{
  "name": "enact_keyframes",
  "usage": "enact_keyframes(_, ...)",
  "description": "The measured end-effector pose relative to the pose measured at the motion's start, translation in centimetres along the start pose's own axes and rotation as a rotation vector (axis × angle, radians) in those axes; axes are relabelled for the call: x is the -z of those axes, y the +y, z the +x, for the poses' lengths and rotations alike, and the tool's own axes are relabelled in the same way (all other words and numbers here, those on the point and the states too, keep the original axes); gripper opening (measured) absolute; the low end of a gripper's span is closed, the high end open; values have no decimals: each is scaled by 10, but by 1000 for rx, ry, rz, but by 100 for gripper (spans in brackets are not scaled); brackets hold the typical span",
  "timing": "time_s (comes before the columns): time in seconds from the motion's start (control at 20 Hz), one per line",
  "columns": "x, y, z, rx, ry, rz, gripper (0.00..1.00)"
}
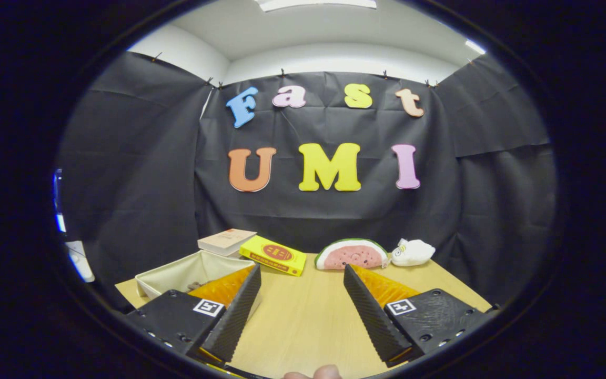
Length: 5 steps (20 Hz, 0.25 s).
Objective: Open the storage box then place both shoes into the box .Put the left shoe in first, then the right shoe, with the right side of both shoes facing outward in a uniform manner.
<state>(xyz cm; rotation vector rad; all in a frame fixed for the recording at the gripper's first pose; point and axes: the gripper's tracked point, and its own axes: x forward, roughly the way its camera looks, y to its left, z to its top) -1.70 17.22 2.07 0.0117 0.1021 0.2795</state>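
Storage box (187, 271), a soft-sided fabric bin in pale cream with thin upright walls and a rectangular open top, sits on the worktop (303, 316) at about ten o'clock from the hand-held gripper (302, 279), partly hidden behind its left finger. Something small and dark lies inside by the near wall, too hidden to tell what it is.

The hand-held gripper hovers low over the worktop with its two fingers spread wide apart and nothing between them but bare wood-grain board. Each finger is a wedge-shaped block, and the inner faces are ribbed with fine ridges. A small square marker sits on top of each finger.

Beyond the fingers, at about eleven o'clock, a flat yellow carton (274, 255) lies at an angle, its lid printed with a red oval. Just behind it, touching or nearly so, rests a pale book (226, 241) with a smooth cover. At about twelve to one o'clock, a plush watermelon slice (352, 255) stands on its flat edge, a half-round shape with pink felt flesh and a green rind. Just beside it at one o'clock lies a small white plush toy (412, 252), rounded and fuzzy.

A fingertip (326, 372) of the person shows at six o'clock.

The worktop is light, smooth laminate with a faint grain, backed by draped black cloth.
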Motion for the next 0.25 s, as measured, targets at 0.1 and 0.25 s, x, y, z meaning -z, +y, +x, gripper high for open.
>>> enact_keyframes(0.1,-4,-4,2,5,-4,-13,96)
enact_keyframes(0.25,-12,-8,3,15,-25,-38,96)
